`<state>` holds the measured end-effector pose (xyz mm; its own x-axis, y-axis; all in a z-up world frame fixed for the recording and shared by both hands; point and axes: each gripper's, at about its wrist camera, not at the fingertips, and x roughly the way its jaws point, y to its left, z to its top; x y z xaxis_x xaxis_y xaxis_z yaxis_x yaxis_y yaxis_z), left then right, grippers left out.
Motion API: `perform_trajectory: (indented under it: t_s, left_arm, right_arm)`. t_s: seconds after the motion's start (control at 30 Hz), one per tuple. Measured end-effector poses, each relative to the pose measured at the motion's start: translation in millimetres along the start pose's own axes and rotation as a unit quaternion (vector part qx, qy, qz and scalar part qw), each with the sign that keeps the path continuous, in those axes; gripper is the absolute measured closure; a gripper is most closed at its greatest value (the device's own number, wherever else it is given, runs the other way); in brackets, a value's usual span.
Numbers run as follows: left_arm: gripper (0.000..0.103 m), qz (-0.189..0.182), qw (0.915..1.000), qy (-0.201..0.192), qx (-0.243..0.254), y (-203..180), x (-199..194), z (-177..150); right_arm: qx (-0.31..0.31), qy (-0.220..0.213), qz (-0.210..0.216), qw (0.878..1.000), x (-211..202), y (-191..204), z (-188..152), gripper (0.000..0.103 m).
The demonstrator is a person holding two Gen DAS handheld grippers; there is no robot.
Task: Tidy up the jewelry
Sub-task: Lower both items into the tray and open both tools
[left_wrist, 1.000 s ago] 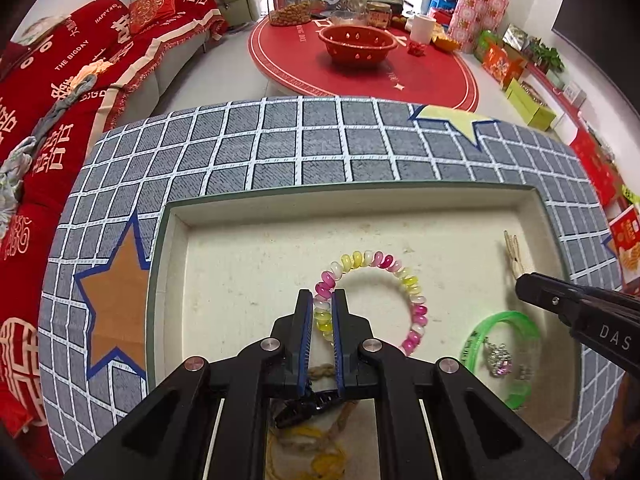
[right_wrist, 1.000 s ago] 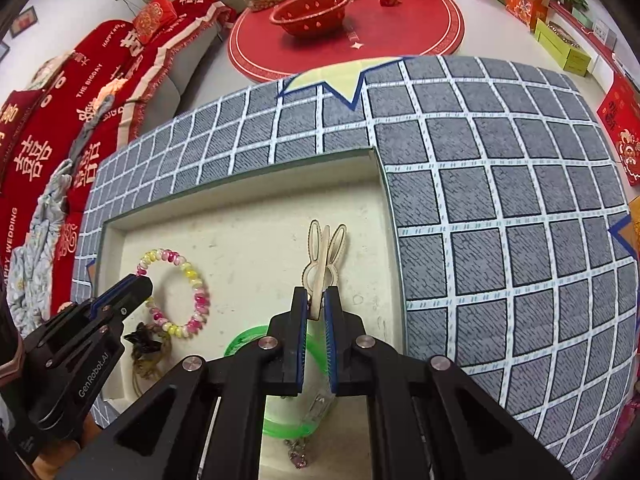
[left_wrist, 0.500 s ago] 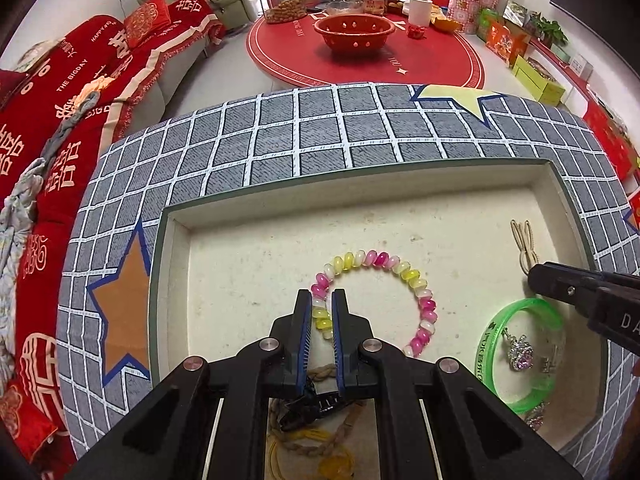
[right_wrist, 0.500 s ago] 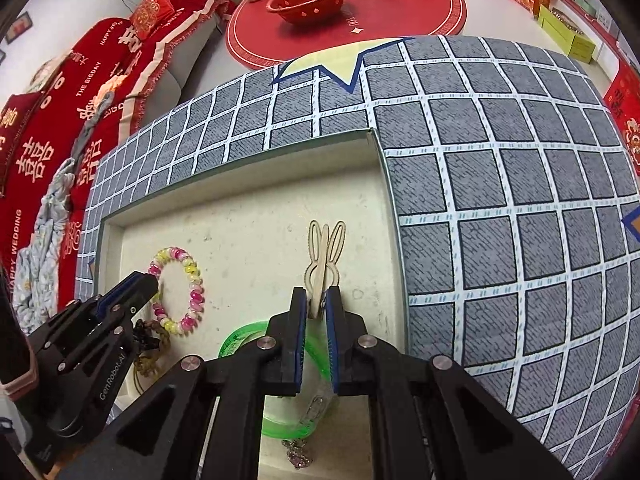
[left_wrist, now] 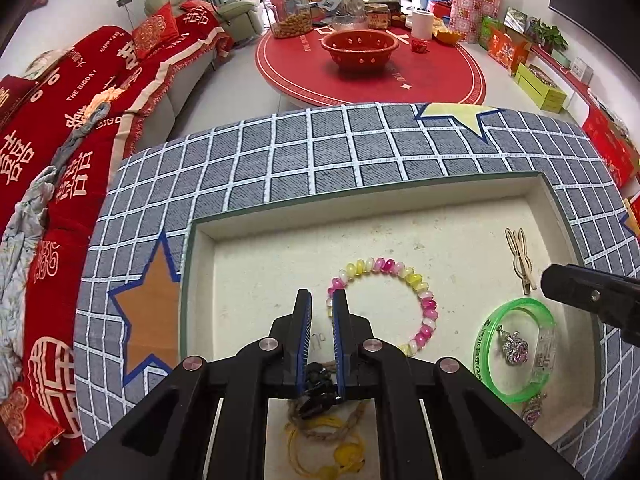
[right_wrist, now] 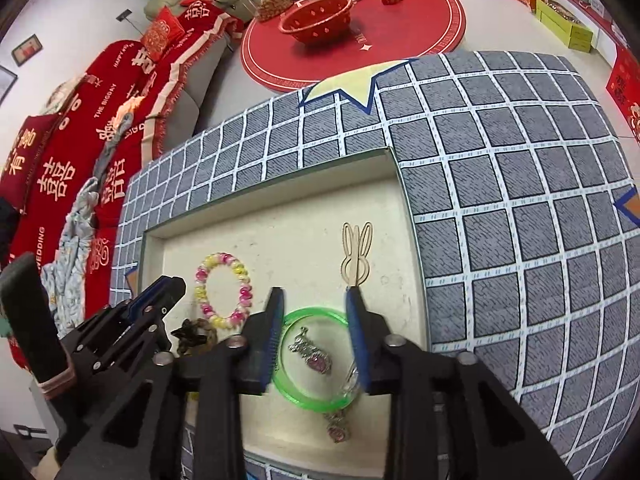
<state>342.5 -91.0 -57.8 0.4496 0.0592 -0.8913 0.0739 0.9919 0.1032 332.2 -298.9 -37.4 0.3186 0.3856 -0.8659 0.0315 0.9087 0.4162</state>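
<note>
Jewelry lies in a cream tray [left_wrist: 400, 208] sunk in the checked bench [left_wrist: 320, 152]. Since a second ago the right claw [right_wrist: 316, 312] has let go of the wooden rabbit clip [right_wrist: 356, 256]: its jaws are opening, nothing pressed between them, and the clip lies flat at 12 o'clock of the right pad. The left claw [left_wrist: 320, 312] stays nearly closed with an empty slit between its pads; it now sits at 9 o'clock of the bead bracelet [left_wrist: 384, 304], no longer over its beads. The green bangle [left_wrist: 516, 352] rings a silver charm [left_wrist: 514, 346] at 6 o'clock of the clip. Only the left view shows yellow cord [left_wrist: 332, 448] under the left claw; only the right view shows a pink charm [right_wrist: 338, 432] below the bangle clearly.
</note>
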Motion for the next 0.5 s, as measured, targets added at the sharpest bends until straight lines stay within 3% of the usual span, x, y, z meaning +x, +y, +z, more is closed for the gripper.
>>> perform_trajectory:
  t_s: [0.13, 0.17, 0.2, 0.23, 0.27, 0.3, 0.43, 0.5]
  left_arm:
    - [0.080, -0.003, 1.0000, -0.004, -0.004, 6.1, -6.2, -1.3]
    - [0.076, -0.003, 1.0000, -0.005, -0.005, 7.9, -8.3, -1.9]
    - [0.037, -0.002, 1.0000, -0.005, -0.007, 9.4, -9.9, -3.0]
    - [0.008, 0.000, 0.9999, -0.005, -0.013, 12.3, -12.3, -4.3]
    - [0.000, 0.005, 0.9996, -0.016, -0.022, 15.3, -17.3, -6.2]
    - [0.000, 0.011, 0.9990, -0.035, -0.027, 18.4, -23.8, -7.9]
    - [0.000, 0.012, 0.9987, -0.044, -0.021, 26.9, -36.6, -16.1]
    - [0.000, 0.018, 0.9982, -0.053, -0.018, 31.8, -45.9, -24.1]
  right_arm:
    - [0.004, -0.005, 0.002, 1.000, -7.6, 3.4, -4.2, 0.066]
    - [0.005, -0.006, 0.002, 1.000, -9.8, 4.4, -5.0, 0.066]
    - [0.006, -0.009, 0.003, 1.000, -13.3, 5.0, -6.7, 0.065]
    - [0.008, -0.012, 0.004, 1.000, -15.8, 6.0, -8.2, 0.065]
    - [0.010, -0.015, 0.005, 1.000, -19.4, 6.5, -11.1, 0.065]
    - [0.011, -0.016, 0.006, 1.000, -21.9, 6.8, -12.9, 0.065]
    - [0.012, -0.027, 0.010, 1.000, -36.4, 10.8, -25.6, 0.062]
    - [0.015, -0.033, 0.016, 0.999, -45.0, 13.3, -35.0, 0.052]
